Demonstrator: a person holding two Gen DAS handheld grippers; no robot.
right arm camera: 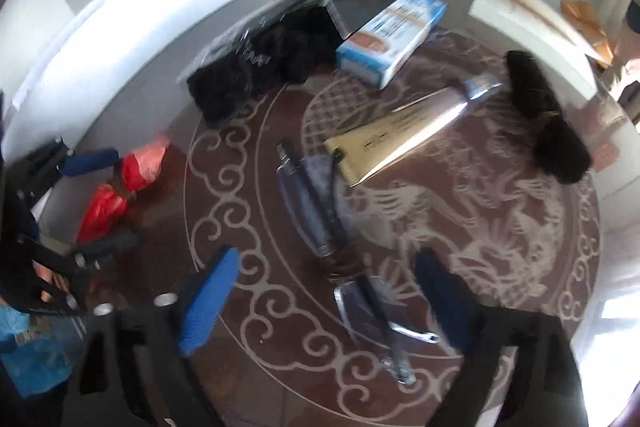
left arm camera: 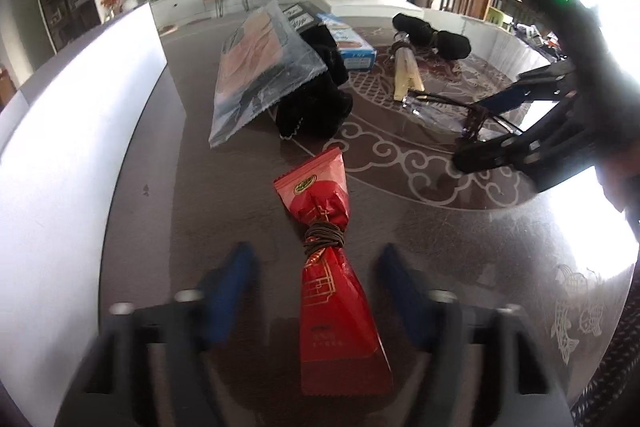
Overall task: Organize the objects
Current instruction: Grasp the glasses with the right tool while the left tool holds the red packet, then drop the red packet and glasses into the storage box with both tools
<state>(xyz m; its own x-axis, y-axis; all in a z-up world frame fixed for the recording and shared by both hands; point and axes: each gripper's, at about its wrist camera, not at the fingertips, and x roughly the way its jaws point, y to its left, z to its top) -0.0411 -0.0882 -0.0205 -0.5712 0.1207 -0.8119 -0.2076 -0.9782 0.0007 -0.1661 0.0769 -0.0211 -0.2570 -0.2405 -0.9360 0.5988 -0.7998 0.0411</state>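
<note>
A red snack packet, cinched at its waist by a brown band, lies on the dark table. It lies lengthwise between the blurred blue pads of my left gripper. The jaws stand apart, with a gap on each side of the packet. My right gripper points down over a clear silvery packet tied with a brown band. Its blue pads stand wide on either side and do not touch the packet. In the left wrist view the right gripper hovers at the right, over that clear packet.
On the table's round patterned centre lie a cream tube, a blue-and-white box and a black tied bundle. A fuzzy black cloth lies under a clear bag. A white board borders the left.
</note>
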